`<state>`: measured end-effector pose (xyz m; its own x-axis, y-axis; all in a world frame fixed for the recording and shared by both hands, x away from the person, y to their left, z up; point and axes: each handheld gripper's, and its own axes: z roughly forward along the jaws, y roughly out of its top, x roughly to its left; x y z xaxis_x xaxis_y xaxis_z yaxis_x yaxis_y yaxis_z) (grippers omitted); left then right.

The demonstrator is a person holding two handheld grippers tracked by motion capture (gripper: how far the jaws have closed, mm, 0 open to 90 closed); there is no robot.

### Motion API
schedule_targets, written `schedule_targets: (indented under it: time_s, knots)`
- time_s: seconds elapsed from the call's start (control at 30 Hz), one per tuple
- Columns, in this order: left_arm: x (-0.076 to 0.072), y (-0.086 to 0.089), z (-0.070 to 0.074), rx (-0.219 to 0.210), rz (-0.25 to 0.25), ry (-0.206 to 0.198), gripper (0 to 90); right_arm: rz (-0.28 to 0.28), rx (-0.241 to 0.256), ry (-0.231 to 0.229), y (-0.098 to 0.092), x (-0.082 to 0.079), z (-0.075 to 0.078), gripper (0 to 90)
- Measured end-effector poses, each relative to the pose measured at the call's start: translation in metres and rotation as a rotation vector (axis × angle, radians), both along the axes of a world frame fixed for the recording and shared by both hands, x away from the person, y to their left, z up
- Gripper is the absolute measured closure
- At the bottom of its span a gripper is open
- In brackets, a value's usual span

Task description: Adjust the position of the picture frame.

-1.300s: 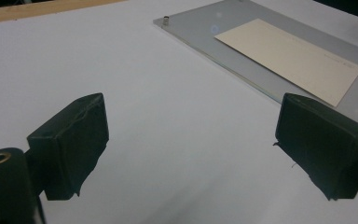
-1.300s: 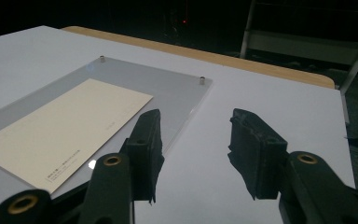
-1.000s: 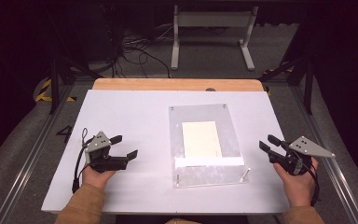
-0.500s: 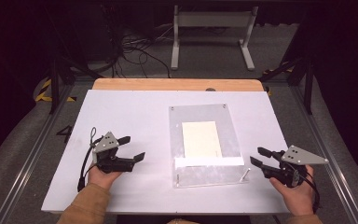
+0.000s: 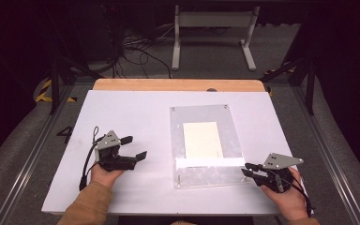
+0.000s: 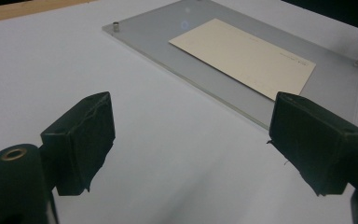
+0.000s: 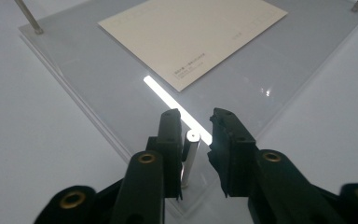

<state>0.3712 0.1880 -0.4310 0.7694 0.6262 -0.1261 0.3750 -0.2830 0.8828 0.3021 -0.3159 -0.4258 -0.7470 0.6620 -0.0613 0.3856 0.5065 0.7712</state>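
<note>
Since the earlier frame, the right gripper (image 5: pixel 247 169) had moved in to the near right corner of the clear plate (image 5: pixel 206 117), its jaws narrowed around a small metal post (image 7: pixel 189 156) standing there, touching one jaw. A cream card (image 5: pixel 202 139) lay under the plate; its tiny print was unreadable. On the white table (image 5: pixel 122 108), the left gripper (image 5: pixel 134 147) waited wide open, well apart, left of the plate. Beyond lay a grey floor with cables (image 5: pixel 136 47).
</note>
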Motion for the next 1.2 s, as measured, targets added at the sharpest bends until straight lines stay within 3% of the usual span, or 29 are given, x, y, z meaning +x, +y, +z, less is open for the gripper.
schedule_targets:
  time_s: [0.1,0.23,0.37,0.67,0.93,1.0,1.13,1.2]
  knots:
    - [0.001,0.000,-0.001,-0.001,-0.001,0.008,14.6,0.016,-0.010,0.023,0.002,0.000,-0.001,82.9]
    - [0.002,0.000,-0.002,0.005,-0.002,0.014,14.5,0.009,-0.016,0.040,0.004,0.000,0.001,84.0]
    - [0.001,-0.001,-0.002,0.003,0.003,0.025,14.5,0.003,-0.038,0.028,0.004,0.001,0.008,83.9]
    - [0.001,-0.002,-0.003,0.022,0.002,0.020,14.5,-0.189,-0.035,-0.020,-0.034,0.037,0.016,84.3]
    - [0.001,-0.004,-0.005,0.029,0.004,0.030,14.5,-0.342,0.006,-0.021,-0.062,0.075,0.003,83.9]
    - [0.001,-0.004,-0.005,0.030,0.003,0.033,14.5,-0.363,0.029,-0.028,-0.064,0.079,0.001,83.8]
    - [0.001,-0.003,-0.005,0.028,0.005,0.038,14.4,-0.394,-0.020,-0.058,-0.059,0.076,0.003,79.3]
    - [0.001,-0.003,-0.005,0.027,0.000,0.034,14.5,-0.423,-0.040,-0.115,-0.051,0.068,0.011,71.0]
